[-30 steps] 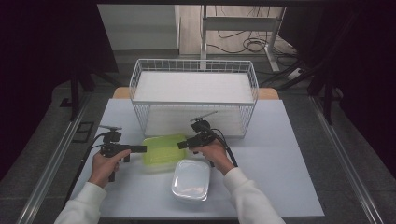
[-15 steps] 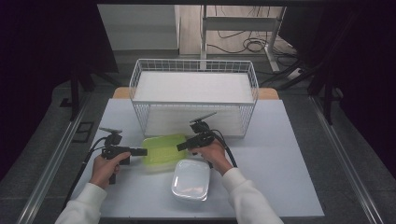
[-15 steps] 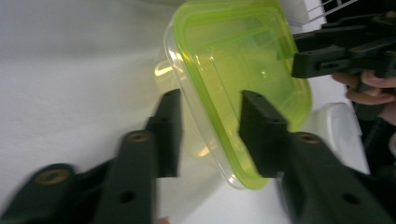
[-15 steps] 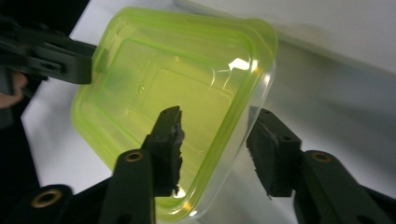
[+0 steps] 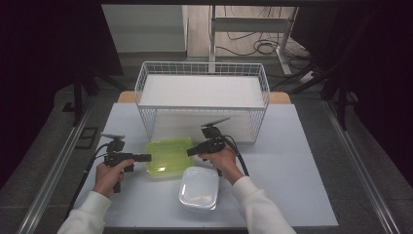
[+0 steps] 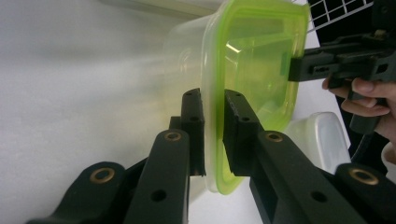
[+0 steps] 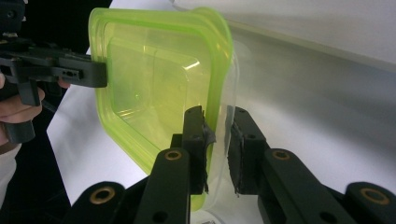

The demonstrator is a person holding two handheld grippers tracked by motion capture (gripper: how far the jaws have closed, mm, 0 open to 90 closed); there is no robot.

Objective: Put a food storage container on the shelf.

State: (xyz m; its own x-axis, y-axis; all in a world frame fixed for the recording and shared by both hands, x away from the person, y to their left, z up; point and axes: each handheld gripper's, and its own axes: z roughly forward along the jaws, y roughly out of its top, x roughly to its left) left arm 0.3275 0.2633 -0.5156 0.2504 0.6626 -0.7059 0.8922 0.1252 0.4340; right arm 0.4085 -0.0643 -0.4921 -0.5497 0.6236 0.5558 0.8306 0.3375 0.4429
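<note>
nearest the person, a clear container (image 5: 198,187) lies on the grey table (image 5: 302,175), just in front of the green-lidded container (image 5: 168,156) that sits mid-table. the left gripper (image 5: 144,157) has just been closing its jaws and now pinches the left rim of the green lid (image 6: 212,112), while the right gripper (image 5: 191,151) has likewise just been closing and clamps the opposite rim (image 7: 215,116), both jaws narrowed onto the thin edge. beyond them stands a white wire basket (image 5: 202,105) at the far side of the table.
</note>
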